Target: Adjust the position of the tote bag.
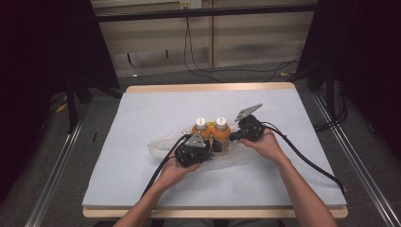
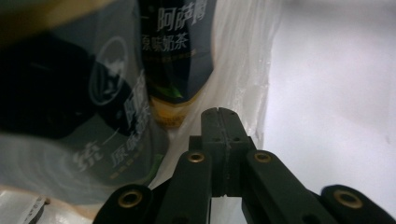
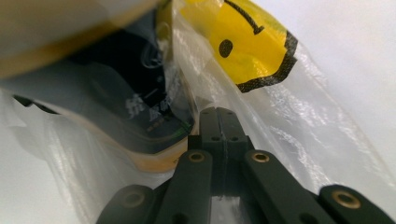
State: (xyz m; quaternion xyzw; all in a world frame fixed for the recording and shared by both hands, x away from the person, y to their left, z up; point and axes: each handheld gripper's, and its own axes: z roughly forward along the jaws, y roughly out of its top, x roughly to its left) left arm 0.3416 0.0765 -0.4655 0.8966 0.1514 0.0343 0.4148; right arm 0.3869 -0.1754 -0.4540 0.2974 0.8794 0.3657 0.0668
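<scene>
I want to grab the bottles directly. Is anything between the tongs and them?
Yes: the clear bag. The bottles stand inside it, and its film lies between both shut tongs, left and right, and them.

Two bottles are standing side by side (touching) near the middle of the tabletop, on a plastic bag that is spreading to their left. The left gripper is sitting in front of them, the right gripper just right.

- The left gripper is black, with a grey three-cornered plate on top.
- The right gripper looks the same.
- Each trails a thick black cable.
- Round brass rings sit in the black jaws.
- The arms are bare, no sleeves.
</scene>
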